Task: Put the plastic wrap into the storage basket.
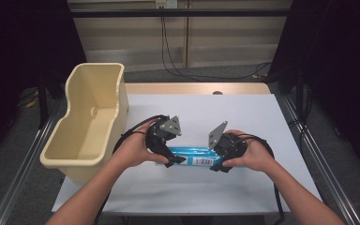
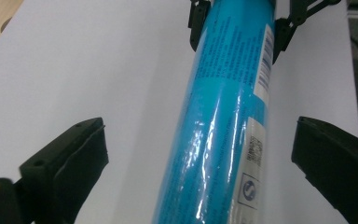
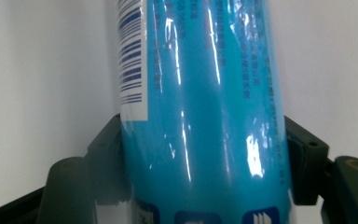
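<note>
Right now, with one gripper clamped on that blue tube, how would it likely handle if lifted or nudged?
The blue tube is round and lies on its side, so it would probably roll if nudged. Its glossy wrap shows bright glare, so it may slip in a grip. Only the right gripper clamps it; the left gripper straddles it open, so a lift could let the free end sag.

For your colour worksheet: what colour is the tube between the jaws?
Bright blue tube, with a white barcode label; clearest in the left gripper view.
</note>
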`<state>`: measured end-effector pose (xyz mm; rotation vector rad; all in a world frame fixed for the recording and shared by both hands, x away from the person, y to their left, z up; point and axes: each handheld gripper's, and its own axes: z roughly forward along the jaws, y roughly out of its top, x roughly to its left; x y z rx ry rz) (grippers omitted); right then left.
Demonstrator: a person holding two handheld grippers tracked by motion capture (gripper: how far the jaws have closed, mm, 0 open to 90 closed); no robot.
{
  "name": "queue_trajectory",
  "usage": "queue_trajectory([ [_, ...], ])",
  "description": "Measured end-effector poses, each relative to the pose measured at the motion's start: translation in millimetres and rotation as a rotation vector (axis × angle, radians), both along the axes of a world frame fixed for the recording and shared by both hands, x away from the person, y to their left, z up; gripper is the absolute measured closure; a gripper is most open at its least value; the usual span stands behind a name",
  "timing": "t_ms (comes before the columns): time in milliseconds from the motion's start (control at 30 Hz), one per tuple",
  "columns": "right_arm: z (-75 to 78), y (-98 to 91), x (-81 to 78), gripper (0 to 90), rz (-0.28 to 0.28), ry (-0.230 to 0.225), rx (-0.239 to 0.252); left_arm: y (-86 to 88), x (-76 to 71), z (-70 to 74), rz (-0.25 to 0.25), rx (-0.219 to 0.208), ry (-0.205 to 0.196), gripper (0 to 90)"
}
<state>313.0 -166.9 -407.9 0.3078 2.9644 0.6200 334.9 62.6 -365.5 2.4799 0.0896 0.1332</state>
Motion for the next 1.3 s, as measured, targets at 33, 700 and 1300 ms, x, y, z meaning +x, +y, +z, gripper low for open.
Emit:
queue_trajectory([
  [33, 0.4, 0.5, 0.8, 30.9, 0.016, -0.005, 0.0, -2.1, 0.3, -0.9, -0.005, 0.02, 0.008, 4.1],
  [700, 16.6, 11.1, -2.3, 30.8, 0.099, -0.049, 0.036, -22.8, 0.0, -20.8, -0.046, 0.215, 0.14, 17.6],
  [1300, 20.1, 5.2, 1.5, 29.5, 0.185, -0.024, 0.105, -20.8, -11.6, -8.4, 0.022, 0.193, 0.271, 31.8],
])
